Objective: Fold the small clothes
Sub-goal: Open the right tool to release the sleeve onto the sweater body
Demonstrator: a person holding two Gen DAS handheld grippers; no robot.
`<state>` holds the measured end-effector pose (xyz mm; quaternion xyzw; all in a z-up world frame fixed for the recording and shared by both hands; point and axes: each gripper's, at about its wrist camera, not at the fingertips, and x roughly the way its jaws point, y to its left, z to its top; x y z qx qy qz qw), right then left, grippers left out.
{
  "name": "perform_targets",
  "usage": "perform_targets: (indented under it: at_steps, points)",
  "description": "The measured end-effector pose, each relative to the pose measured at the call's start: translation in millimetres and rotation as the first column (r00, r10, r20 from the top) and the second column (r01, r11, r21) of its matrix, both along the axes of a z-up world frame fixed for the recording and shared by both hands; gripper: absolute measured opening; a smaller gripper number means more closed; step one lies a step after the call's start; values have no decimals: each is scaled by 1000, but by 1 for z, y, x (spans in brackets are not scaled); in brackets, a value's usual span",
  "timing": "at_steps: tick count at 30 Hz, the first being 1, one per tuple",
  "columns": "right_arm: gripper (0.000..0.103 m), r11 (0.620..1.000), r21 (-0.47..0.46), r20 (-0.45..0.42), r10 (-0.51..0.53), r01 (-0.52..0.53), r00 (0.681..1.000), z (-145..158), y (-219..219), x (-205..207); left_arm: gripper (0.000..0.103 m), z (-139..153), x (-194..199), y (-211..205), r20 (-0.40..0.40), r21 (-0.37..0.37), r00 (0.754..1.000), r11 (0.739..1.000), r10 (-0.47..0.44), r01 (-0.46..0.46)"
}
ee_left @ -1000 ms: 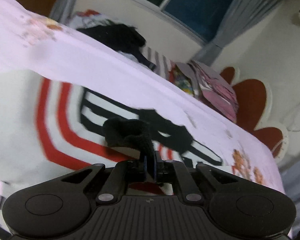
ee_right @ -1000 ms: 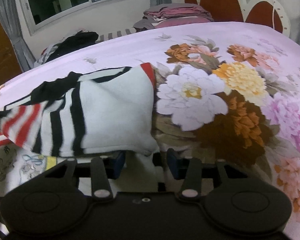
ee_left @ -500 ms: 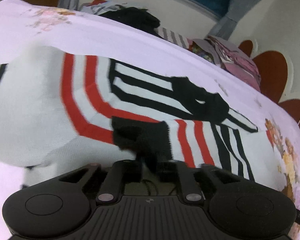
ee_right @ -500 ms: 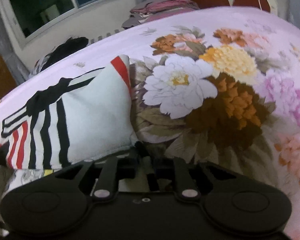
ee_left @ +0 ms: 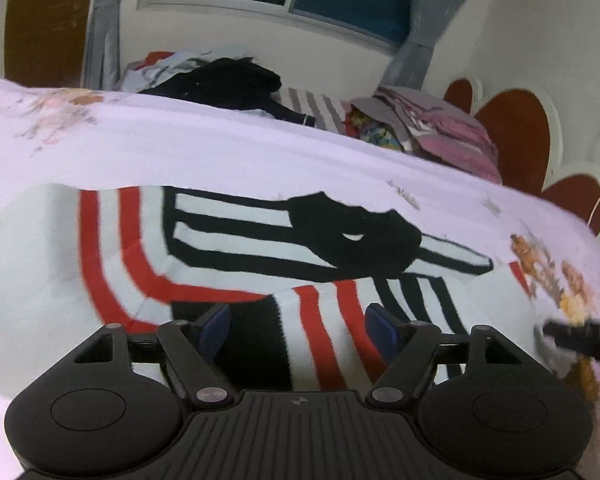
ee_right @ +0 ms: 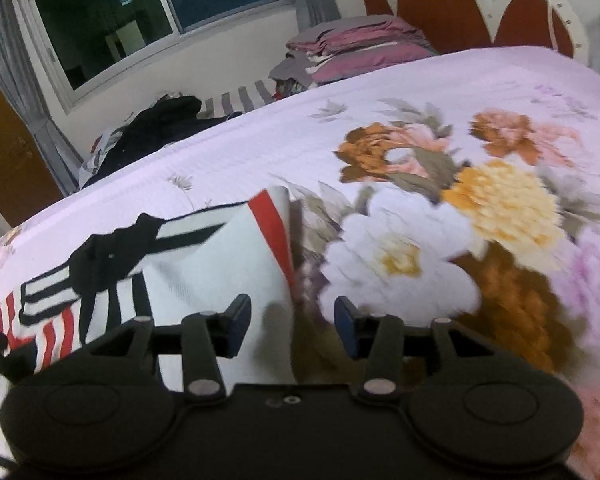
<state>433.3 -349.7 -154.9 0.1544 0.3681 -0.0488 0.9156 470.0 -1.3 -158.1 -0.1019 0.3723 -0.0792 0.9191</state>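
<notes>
Fold laid down; both grippers let go over the striped sweater point(ee_left: 228, 248) on the bed point(ee_right: 260, 140).
Left gripper point(ee_left: 298, 326) and right gripper point(ee_right: 292, 318) jaws spread, holding nothing. Next, likely: regrip an edge for another fold.

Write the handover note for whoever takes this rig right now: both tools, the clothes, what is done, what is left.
Left tool: open, holding nothing, jaws spread over the red-striped sleeve.
Right tool: open, holding nothing, over the garment's right edge where it meets the bedspread.
The white knit sweater with red and black stripes lies on the floral lilac bedspread, a sleeve folded across its front, black collar toward the window.
Done: sleeve fold laid and let go.
Left: remaining folds, probably the body fold, then set it aside. A dark heap of clothes and a folded pink stack sit at the far edge.
</notes>
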Motion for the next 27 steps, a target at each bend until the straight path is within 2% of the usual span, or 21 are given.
perform_targets:
  at_steps: [2, 6, 8, 9, 11, 12, 15, 16, 17, 19, 20, 21, 24, 27]
  points:
    - [52, 1000, 14, -4, 4, -4, 1000, -4, 0, 17, 72, -4, 6, -2, -15, 2, 1000, 1000, 9, -9]
    - [52, 999, 46, -15, -17, 18, 1000, -12, -3, 49, 72, -16, 15, -1, -41, 16, 999, 1000, 26, -26]
    - [45, 997, 73, -29, -19, 21, 999, -18, -5, 62, 72, -23, 18, -1, -57, 25, 998, 999, 35, -34]
    - [33, 997, 79, -37, -17, 20, 999, -20, -5, 66, 72, -27, 19, -1, -66, 29, 997, 999, 39, -37]
    - [22, 998, 62, -32, -17, 19, 999, -21, -1, 70, 72, -31, 20, -1, -66, 38, 997, 999, 40, -37]
    - [12, 1000, 26, -29, -10, 11, 1000, -21, 1, 70, 72, -33, 20, -1, -63, 48, 997, 998, 37, -34]
    - [10, 994, -88, -26, -75, 72, 997, -27, -10, 70, 72, -37, 19, 0, -50, 72, 998, 997, 41, -37]
    - [9, 994, -72, -21, -88, 86, 996, -30, -17, 70, 72, -37, 18, -1, -46, 78, 998, 996, 36, -33]
    - [9, 995, -64, -25, -81, 80, 996, -30, -17, 70, 72, -37, 18, -1, -44, 84, 998, 996, 34, -31]
    - [11, 990, -135, -36, -38, 32, 999, -25, -6, 72, 72, -36, 18, -4, -47, 102, 998, 994, 35, -30]
    - [12, 987, -157, -23, -34, 30, 999, -21, -2, 70, 72, -34, 19, -4, -54, 103, 998, 994, 43, -37]
    - [22, 987, -154, 0, -37, 37, 999, -15, 0, 65, 72, -30, 18, -4, -59, 94, 997, 994, 52, -46]
    - [28, 988, -153, 57, -23, 32, 998, -1, 8, 51, 72, -25, 14, -3, -50, 78, 997, 995, 63, -59]
    - [28, 981, -193, 97, 43, -24, 994, 6, 27, 45, 72, -30, 15, -2, -60, 92, 996, 994, 62, -56]
